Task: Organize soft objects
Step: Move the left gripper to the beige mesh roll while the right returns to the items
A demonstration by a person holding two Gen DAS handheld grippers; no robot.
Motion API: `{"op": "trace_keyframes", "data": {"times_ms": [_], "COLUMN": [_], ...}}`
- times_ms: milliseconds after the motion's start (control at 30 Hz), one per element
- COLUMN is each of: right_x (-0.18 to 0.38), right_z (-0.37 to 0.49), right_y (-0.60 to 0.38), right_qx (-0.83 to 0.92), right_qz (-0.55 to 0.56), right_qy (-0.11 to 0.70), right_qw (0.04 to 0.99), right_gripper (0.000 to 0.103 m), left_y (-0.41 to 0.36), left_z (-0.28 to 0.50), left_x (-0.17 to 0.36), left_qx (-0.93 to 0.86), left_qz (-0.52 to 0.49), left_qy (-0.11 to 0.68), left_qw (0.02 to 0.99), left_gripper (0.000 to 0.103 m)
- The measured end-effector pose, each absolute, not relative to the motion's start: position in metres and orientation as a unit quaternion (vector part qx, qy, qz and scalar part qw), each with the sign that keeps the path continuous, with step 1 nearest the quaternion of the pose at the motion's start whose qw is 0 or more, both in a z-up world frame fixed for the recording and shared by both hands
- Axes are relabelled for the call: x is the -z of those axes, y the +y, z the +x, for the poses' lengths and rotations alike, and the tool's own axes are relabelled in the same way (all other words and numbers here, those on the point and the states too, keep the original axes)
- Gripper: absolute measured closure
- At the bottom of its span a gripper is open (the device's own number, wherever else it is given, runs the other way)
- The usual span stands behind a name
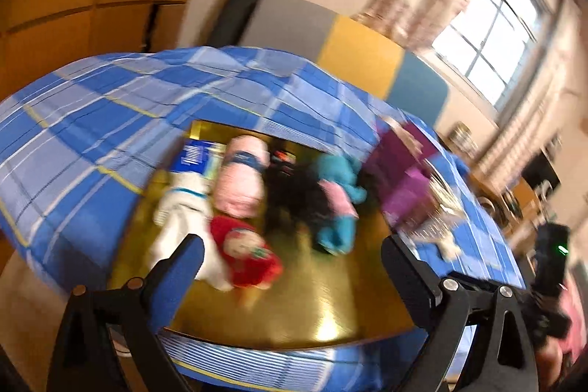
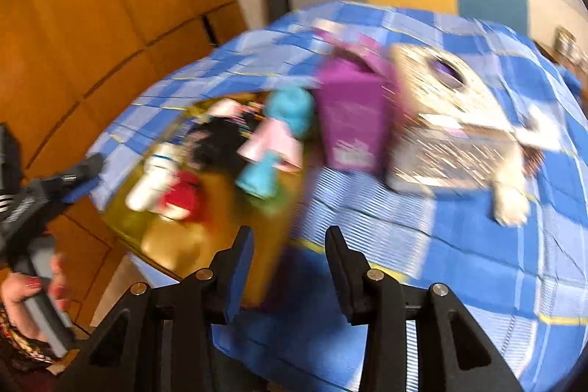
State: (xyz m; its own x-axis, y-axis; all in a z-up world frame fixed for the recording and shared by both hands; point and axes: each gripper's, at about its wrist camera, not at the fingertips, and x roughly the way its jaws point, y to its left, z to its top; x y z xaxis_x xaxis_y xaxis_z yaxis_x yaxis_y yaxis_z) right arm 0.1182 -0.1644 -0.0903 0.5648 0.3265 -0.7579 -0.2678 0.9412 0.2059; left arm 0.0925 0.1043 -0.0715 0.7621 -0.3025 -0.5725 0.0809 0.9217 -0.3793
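Blue checked cloth [image 1: 110, 105] covers the bed or table and fills the middle of both views, likely laid as a soft work surface; on it, lower centre of the left view, sits a shiny gold tray [image 1: 323, 300] that gathers the soft things in one spot; right of the tray, in the right view, a purple box [image 2: 349, 120] stands upright and open at the top beside a sparkly silver bag [image 2: 441, 149], probably the places meant to receive them; the toys lie in a loose heap on the tray, so sorting seems barely begun; a teal doll in a pink dress [image 2: 272, 149] lies flat, long axis running from upper right down to lower left of the right view, head toward the box; a pink roll [image 1: 240, 179] lies lengthwise up the frame; a red stuffed toy [image 1: 246, 256] lies nearest; the left gripper [image 1: 294, 259] hangs wide and empty over the tray; the right gripper [image 2: 290, 256] is narrow, with nothing between its tips.
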Motion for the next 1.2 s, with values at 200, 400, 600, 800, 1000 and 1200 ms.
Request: {"op": "trace_keyframes", "data": {"times_ms": [200, 400, 600, 800, 1000, 1200], "right_x": [0.111, 0.106, 0.096, 0.1, 0.099, 0.094], "right_z": [0.119, 0.129, 0.157, 0.187, 0.177, 0.169], "right_y": [-0.234, -0.311, -0.385, -0.443, -0.479, -0.488], "right_qx": [-0.085, -0.001, 0.07, 0.127, 0.145, 0.153], "right_qz": [0.045, 0.041, 0.049, 0.074, 0.157, 0.183], "right_qy": [0.452, 0.432, 0.41, 0.392, 0.388, 0.372], "right_qw": [0.887, 0.901, 0.908, 0.908, 0.896, 0.897], "right_gripper": [0.063, 0.063, 0.063, 0.063, 0.063, 0.063], "left_y": [0.043, -0.029, -0.109, -0.2, -0.257, -0.296], "left_z": [0.088, 0.09, 0.103, 0.122, 0.153, 0.18], "left_x": [0.063, 0.056, 0.055, 0.069, 0.101, 0.131], "left_qx": [0.179, 0.236, 0.25, 0.271, 0.256, 0.234], "left_qz": [-0.125, -0.072, -0.034, 0.016, 0.03, 0.007], "left_qy": [0.341, 0.358, 0.384, 0.388, 0.404, 0.427], "left_qw": [0.914, 0.9, 0.888, 0.881, 0.878, 0.874], "left_gripper": [0.005, 0.005, 0.005, 0.005, 0.021, 0.025]}}
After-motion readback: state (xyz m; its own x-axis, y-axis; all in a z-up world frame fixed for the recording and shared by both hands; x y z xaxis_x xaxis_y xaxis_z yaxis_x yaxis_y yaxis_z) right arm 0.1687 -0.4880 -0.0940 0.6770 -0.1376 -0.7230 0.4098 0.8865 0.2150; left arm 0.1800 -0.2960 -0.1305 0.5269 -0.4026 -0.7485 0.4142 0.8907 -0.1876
